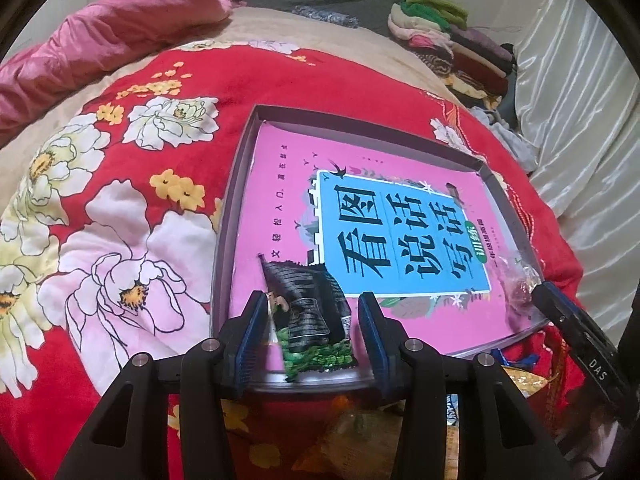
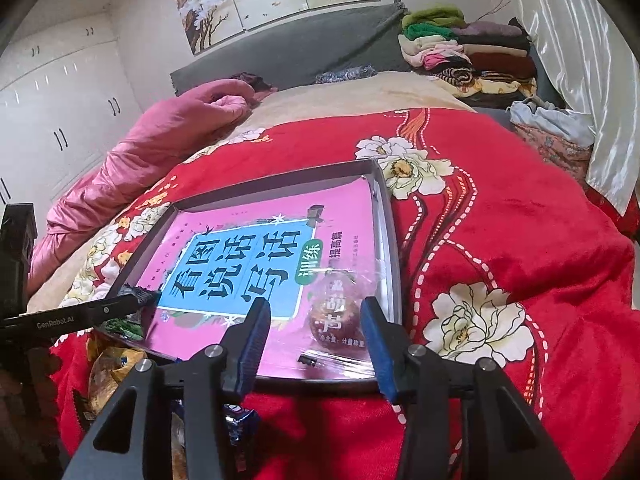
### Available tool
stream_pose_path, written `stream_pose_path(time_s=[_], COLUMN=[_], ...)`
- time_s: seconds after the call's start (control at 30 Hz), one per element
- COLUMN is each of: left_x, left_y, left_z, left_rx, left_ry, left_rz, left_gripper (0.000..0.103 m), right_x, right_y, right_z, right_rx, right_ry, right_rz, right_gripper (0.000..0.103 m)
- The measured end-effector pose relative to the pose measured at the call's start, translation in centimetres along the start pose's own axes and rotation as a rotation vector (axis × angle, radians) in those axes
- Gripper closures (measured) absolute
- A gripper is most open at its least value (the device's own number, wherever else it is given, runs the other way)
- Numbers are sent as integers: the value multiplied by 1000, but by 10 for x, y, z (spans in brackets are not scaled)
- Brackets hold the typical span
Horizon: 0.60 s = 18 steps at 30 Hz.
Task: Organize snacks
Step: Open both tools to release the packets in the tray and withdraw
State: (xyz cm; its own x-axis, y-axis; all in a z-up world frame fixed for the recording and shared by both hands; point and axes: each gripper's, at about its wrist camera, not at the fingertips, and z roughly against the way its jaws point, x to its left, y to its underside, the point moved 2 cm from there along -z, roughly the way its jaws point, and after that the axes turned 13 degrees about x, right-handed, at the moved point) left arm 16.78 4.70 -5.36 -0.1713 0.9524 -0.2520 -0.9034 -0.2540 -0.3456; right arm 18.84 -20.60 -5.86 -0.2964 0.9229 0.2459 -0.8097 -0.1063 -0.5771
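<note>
A shallow grey box (image 1: 240,184) lies on the red flowered blanket, with a pink book (image 1: 288,184) inside. A black-and-green snack packet (image 1: 308,316) lies on the book at the box's near left corner, between the open fingers of my left gripper (image 1: 314,300), which do not touch it. A clear-wrapped brown snack (image 2: 336,316) lies on the book at the near right corner, between the open fingers of my right gripper (image 2: 316,308). The box (image 2: 394,240) and book (image 2: 352,208) also show in the right wrist view. The clear snack shows small in the left wrist view (image 1: 520,292).
More loose snack packets (image 2: 112,372) lie on the blanket in front of the box, below the grippers. A pink duvet (image 1: 120,36) lies at the far left. Folded clothes (image 2: 468,52) are stacked at the far right by a white curtain (image 1: 580,92).
</note>
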Motion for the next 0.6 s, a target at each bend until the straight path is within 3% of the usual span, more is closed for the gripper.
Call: stream_pose_path(time_s=[0.6], left_x=[0], left_y=[2], left_z=[26], left_rx=[-47], left_ry=[36], left_rz=[0], left_gripper=[35], right_x=[4], right_y=[-3], right_z=[14], right_rx=[-57], right_ry=[-46], right_rz=[7], right_gripper=[46])
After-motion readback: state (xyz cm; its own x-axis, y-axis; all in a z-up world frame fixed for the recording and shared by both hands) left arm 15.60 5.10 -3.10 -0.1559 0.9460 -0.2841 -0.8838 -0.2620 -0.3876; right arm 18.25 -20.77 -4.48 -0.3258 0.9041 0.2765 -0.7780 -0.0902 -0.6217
